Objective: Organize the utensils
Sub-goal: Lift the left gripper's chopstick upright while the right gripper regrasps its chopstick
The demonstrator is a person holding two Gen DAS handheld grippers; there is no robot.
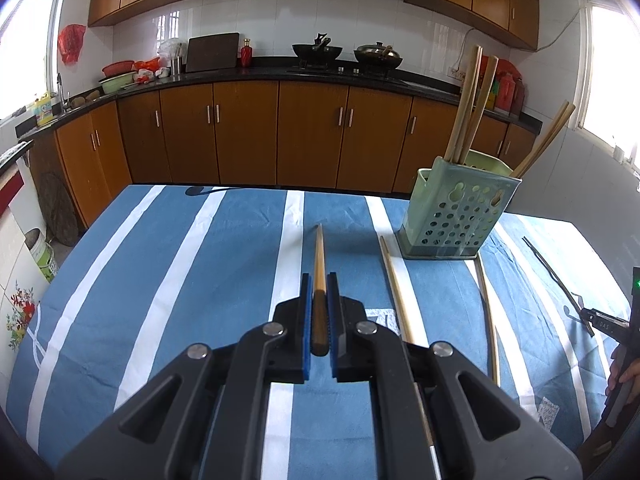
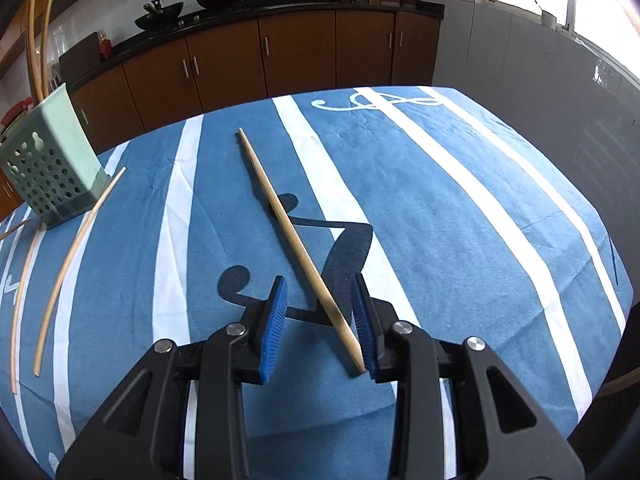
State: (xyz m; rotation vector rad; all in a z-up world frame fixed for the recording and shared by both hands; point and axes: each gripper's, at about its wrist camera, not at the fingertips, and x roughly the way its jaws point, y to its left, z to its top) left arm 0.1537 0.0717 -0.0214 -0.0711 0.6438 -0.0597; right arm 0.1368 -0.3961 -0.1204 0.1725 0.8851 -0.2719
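Note:
My left gripper (image 1: pixel 319 280) is shut on the thick end of a brown chopstick (image 1: pixel 319 252), which points forward above the blue striped tablecloth (image 1: pixel 200 260). To its right stands a green perforated holder (image 1: pixel 460 208) with several chopsticks (image 1: pixel 468 108) upright in it. In the right wrist view my right gripper (image 2: pixel 320 280) stands open. A pale chopstick (image 2: pixel 294 240) runs between its jaws, its near end against the right pad (image 2: pixel 366 320) and clear of the left pad. The holder (image 2: pixel 52 168) sits far to the left.
Loose chopsticks lie on the cloth near the holder (image 1: pixel 396 288) (image 1: pixel 490 312) (image 2: pixel 68 264). A person's hand (image 1: pixel 620 364) shows at the right edge. Brown kitchen cabinets (image 1: pixel 240 132) stand beyond the table's far edge.

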